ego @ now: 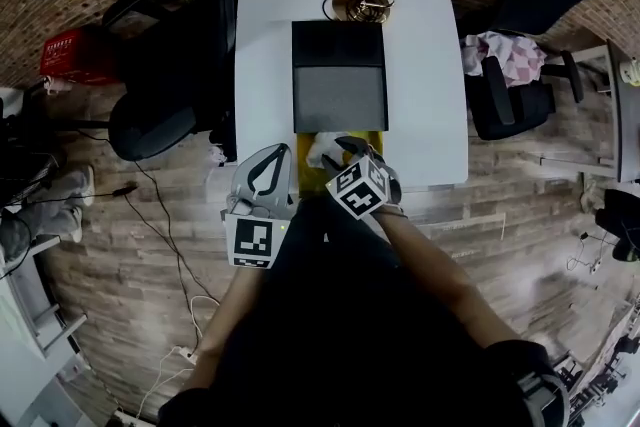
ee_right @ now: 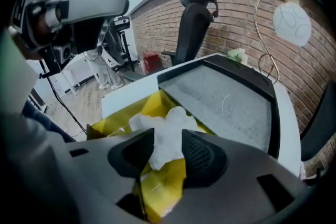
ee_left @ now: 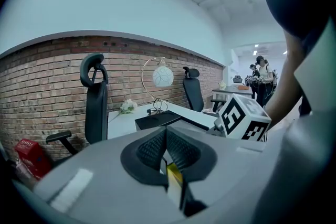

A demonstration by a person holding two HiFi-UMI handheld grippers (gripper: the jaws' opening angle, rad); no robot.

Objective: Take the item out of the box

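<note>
The yellow box (ee_right: 113,124) is found at the near edge of the white surface (ego: 425,95), just in front of a black case (ego: 338,43) lined with grey foam. A thin yellow flap (ee_left: 174,177) of the box is clamped in the left tool (ee_left: 167,150). The right tool (ee_right: 168,145) is angled down over the box with its jaws apart. The white crumpled item (ee_right: 169,122) is seen between them, lying in the box.
</note>
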